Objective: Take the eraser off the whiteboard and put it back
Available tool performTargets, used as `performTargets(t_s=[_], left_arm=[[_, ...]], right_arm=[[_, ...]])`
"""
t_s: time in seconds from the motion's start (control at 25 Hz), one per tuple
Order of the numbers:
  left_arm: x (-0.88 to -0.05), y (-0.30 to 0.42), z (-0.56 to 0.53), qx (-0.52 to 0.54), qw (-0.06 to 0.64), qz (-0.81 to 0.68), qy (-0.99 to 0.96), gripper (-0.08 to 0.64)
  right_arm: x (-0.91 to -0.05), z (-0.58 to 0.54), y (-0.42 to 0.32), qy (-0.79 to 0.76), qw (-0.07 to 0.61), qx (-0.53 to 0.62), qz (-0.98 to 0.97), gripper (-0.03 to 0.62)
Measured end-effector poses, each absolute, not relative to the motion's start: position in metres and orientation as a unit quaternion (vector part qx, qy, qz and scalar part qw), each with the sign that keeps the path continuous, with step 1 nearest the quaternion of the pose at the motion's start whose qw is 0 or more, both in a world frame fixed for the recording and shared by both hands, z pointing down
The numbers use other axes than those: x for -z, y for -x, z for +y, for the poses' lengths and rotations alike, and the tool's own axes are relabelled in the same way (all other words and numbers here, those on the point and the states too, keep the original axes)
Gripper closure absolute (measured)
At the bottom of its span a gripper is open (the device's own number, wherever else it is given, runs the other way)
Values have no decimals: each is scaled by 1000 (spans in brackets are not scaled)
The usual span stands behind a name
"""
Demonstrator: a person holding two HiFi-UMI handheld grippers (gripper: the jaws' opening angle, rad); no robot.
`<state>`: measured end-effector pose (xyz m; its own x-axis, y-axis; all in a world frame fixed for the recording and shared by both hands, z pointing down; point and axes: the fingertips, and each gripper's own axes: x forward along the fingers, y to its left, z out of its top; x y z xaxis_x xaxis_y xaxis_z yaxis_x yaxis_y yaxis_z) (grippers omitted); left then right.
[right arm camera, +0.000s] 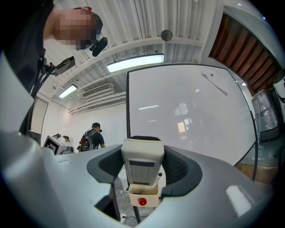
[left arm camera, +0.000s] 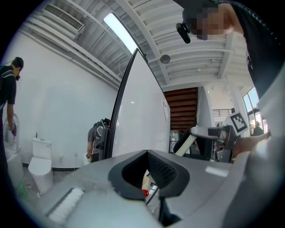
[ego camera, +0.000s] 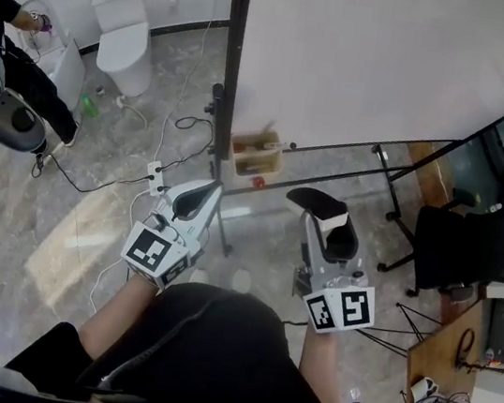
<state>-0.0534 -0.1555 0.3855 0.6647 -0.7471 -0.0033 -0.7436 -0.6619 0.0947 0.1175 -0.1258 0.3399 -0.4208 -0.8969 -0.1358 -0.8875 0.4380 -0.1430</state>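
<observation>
The eraser [ego camera: 333, 218], white with a black felt face, sits between the jaws of my right gripper [ego camera: 325, 221], which is shut on it. In the right gripper view the eraser [right arm camera: 142, 165] stands upright between the black pads, held off the whiteboard [right arm camera: 187, 111] that fills the background. In the head view the whiteboard [ego camera: 387, 65] stands just ahead of both grippers. My left gripper [ego camera: 193, 199] hangs to the left near the board's black edge post, jaws together and holding nothing. In the left gripper view its tips [left arm camera: 147, 153] meet with the whiteboard [left arm camera: 138, 111] seen edge-on.
A small tan tray box [ego camera: 258, 154] with markers and a red dot hangs low on the board's frame. The stand's legs [ego camera: 397, 186] spread over the floor. A black office chair [ego camera: 482, 247] and a wooden desk [ego camera: 450, 355] are at right. A toilet [ego camera: 122, 33], cables [ego camera: 157, 171] and another person [ego camera: 13, 63] are at left.
</observation>
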Motion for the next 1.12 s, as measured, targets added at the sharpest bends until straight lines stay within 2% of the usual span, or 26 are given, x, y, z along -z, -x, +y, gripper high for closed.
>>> performTargets(t_s=[1.12], left_arm=[[-390,56,-178,11,46,-432,-901,554]], right_arm=[[-353,-157,-118,520,86,37,849,324]])
